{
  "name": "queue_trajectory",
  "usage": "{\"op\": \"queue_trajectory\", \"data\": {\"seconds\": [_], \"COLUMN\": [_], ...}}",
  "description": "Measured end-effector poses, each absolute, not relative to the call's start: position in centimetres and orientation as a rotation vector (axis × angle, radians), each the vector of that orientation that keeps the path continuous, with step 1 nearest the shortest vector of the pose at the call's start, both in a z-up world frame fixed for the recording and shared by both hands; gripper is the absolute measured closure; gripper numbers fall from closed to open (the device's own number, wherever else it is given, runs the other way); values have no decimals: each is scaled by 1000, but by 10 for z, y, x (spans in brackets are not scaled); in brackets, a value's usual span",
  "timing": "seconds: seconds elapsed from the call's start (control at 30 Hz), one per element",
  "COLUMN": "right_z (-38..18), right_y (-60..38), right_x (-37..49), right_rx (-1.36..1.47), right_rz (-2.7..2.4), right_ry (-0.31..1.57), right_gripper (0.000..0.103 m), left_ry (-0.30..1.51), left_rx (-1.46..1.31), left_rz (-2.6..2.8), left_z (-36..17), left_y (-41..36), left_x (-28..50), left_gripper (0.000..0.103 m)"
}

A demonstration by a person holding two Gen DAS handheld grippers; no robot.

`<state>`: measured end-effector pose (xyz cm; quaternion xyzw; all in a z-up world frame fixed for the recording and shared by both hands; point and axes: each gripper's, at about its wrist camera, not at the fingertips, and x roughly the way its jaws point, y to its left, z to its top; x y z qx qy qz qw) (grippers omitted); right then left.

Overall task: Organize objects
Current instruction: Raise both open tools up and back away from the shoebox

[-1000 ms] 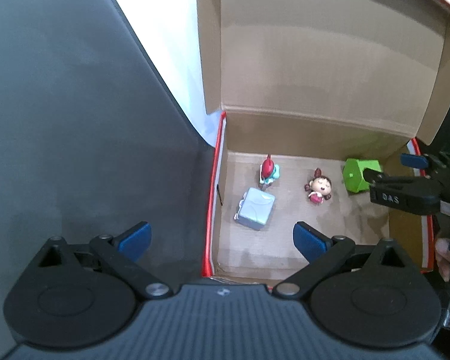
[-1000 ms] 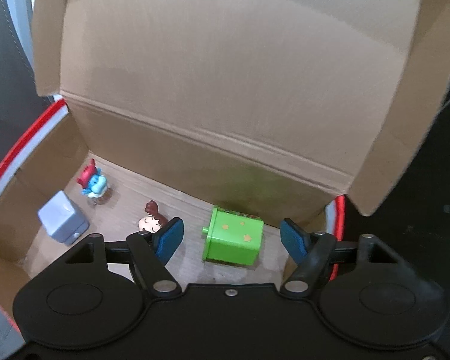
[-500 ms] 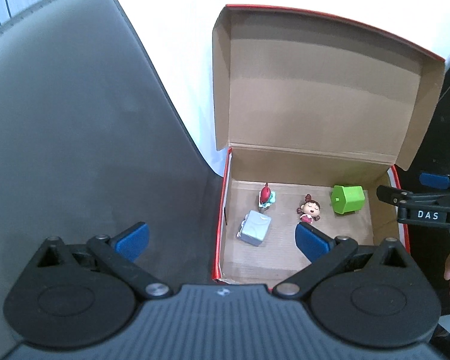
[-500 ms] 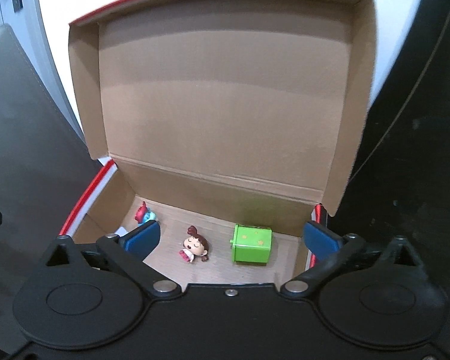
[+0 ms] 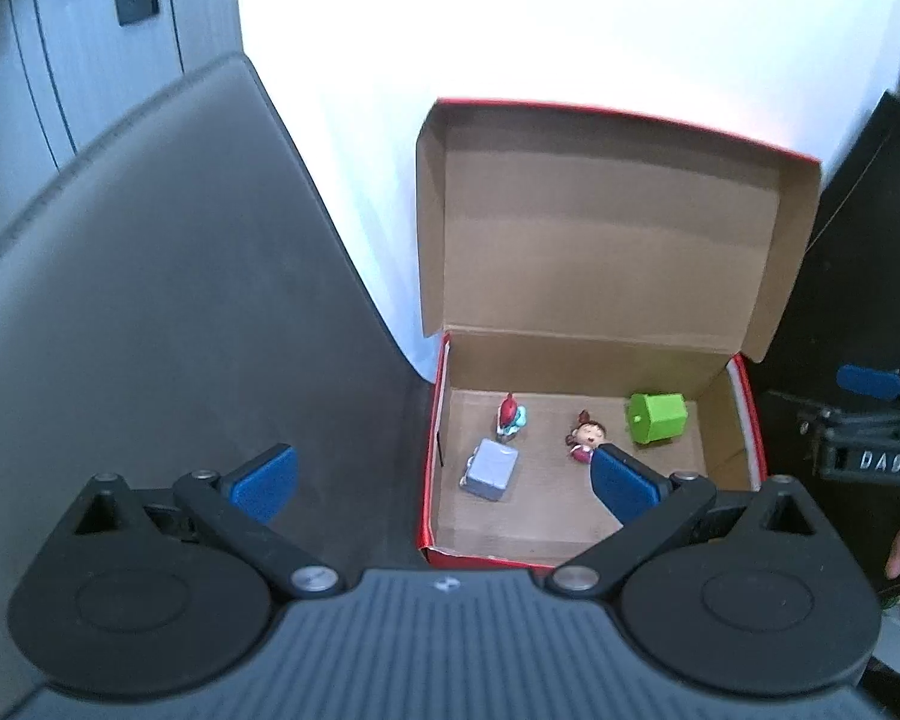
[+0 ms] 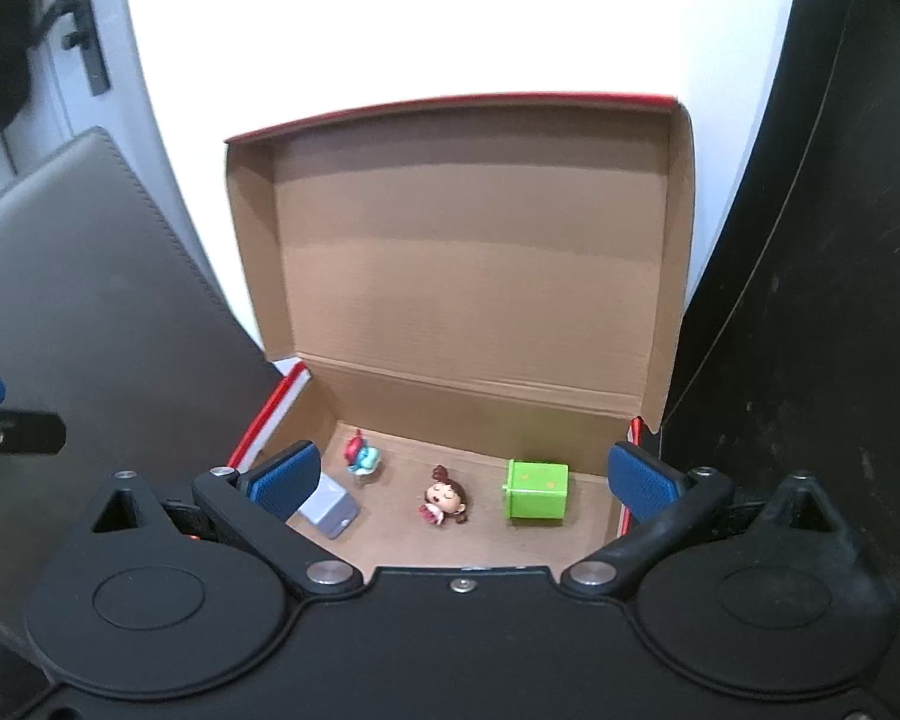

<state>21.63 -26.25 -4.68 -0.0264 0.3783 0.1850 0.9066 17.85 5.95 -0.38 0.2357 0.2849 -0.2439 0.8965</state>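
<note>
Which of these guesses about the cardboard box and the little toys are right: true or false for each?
1. The box has its lid standing open. True.
2. Four small toys lie inside. True.
3. The green cube is clamped in the right gripper. False: it lies loose on the box floor, the jaws wide apart.
4. The doll with brown hair lies between the green cube and the grey block. True.
5. The left gripper is shut. False: it is open and empty.

left tool [image 5: 444, 483] jaws wide apart and empty, right tool [image 6: 463, 480] likewise, both angled downward
</note>
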Motion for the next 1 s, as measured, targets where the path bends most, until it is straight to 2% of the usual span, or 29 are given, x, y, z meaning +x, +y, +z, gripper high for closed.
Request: {"op": "queue_trajectory", "data": {"seconds": [0.53, 1.0], "right_z": [3, 38], "right_y": [-268, -277], "right_x": [154, 79], "right_rx": [-42, -43], "right_rz": [375, 347], "right_ry": [751, 712], "right_gripper": [0, 0], "left_ry": [501, 473], "left_rx": [439, 494], "left_rz": [-561, -666], "left_z": [28, 33], "left_y": [97, 135], "left_x": [118, 60], "left_gripper": [0, 0]}}
